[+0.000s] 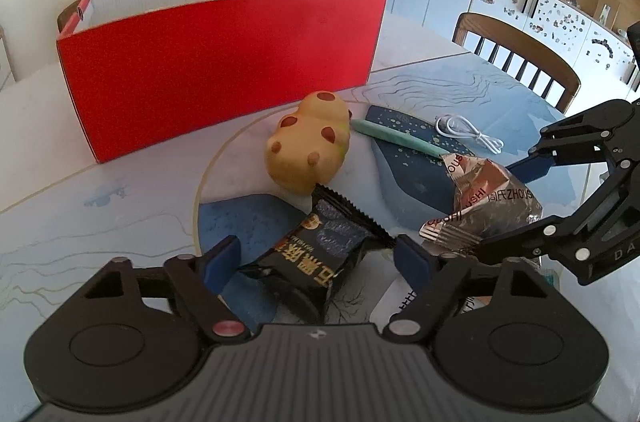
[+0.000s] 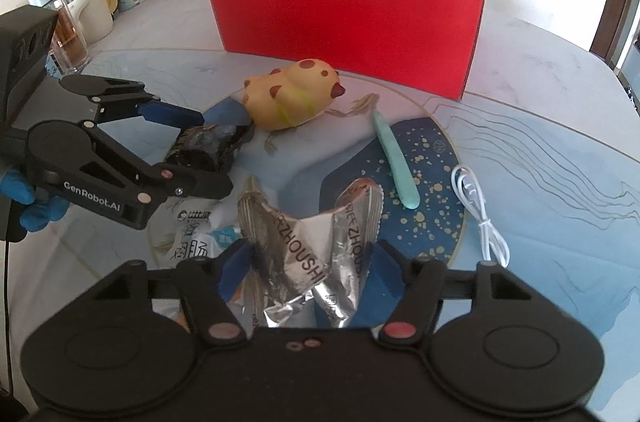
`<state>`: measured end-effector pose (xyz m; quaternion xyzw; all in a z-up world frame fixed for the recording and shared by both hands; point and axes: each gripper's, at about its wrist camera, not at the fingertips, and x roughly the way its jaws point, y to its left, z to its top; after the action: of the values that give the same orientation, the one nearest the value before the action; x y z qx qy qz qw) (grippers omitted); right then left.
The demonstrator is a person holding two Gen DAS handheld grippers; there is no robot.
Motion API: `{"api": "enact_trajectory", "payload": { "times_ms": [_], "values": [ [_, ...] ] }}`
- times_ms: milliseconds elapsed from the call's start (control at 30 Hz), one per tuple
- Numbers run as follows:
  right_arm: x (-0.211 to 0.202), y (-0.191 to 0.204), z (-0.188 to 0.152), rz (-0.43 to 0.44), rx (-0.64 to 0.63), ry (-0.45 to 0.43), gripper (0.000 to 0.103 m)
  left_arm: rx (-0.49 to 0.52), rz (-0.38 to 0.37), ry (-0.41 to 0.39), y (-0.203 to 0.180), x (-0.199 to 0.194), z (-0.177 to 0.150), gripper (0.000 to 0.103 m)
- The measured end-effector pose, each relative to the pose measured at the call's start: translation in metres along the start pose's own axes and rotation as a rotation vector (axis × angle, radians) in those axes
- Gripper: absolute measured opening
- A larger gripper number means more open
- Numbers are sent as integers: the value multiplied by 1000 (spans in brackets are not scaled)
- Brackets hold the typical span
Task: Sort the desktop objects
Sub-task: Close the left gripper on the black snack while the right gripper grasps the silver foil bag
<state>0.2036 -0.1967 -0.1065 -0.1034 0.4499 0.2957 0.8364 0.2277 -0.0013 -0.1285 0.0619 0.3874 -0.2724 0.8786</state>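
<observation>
Both tongs down among the clutter, one snack each. Left gripper [image 1: 318, 256] astride the black snack packet [image 1: 316, 254]: right pad at the packet's crimped edge, left pad apparently touching its lower corner; cannot tell whether actually pinched or only bracketed. Right gripper [image 2: 304, 262] clenched on the silver foil packet [image 2: 316, 242], the foil buckled into a V between the blue pads [image 2: 236, 270].

Progress, as a judgement: early to middle. Red box [image 1: 216, 70] ahead of both tongs, open-topped, with something pale and something dark just showing over its rim in the right view; contents otherwise unreadable. Neither packet lifted clear yet.

Left outside the box: yellow spotted toy [image 1: 312, 142] straight ahead of the left tongs, between packet and box; mint-green stick [image 2: 396, 162] ahead and to the right of the right tongs; white cable [image 2: 480, 214] further right; a white printed packet [image 2: 192, 234] under and between the two tongs.

In the way: the toy, on the direct line to the box, so a lift over it likely needed. Tongs close together, near touching. Chair [image 1: 520, 58], shelves and jars well apart.
</observation>
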Motion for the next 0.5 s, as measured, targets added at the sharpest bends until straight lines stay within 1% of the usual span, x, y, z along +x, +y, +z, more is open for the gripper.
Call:
{"api": "enact_trajectory", "payload": {
  "times_ms": [100, 133, 167, 200, 233, 367, 400, 433, 500],
  "values": [
    [-1, 1, 1, -1, -1, 0, 56, 1, 11, 2, -1, -1, 1, 75],
    [-2, 1, 1, -3, -2, -1, 53, -1, 12, 2, -1, -2, 1, 69],
    [-2, 2, 1, -5, -2, -2, 53, -2, 15, 1, -1, -3, 1, 64],
    [-2, 2, 1, -6, -2, -3, 51, -4, 23, -1, -1, -4, 1, 49],
    [-3, 2, 1, -8, -4, -4, 48, -6, 25, -1, -1, -4, 1, 47],
    [-5, 4, 1, -16, -13, -9, 45, -6, 37, -3, -2, -5, 1, 46],
    [-5, 4, 1, -18, -13, -11, 44, -5, 39, -7, -3, -5, 1, 42],
    [-6, 4, 1, -19, -12, -13, 44, -4, 39, -13, -3, -7, 1, 34],
    [-8, 4, 1, -24, -14, -16, 43, -5, 50, -20, -4, -8, 3, 34]
  ]
}}
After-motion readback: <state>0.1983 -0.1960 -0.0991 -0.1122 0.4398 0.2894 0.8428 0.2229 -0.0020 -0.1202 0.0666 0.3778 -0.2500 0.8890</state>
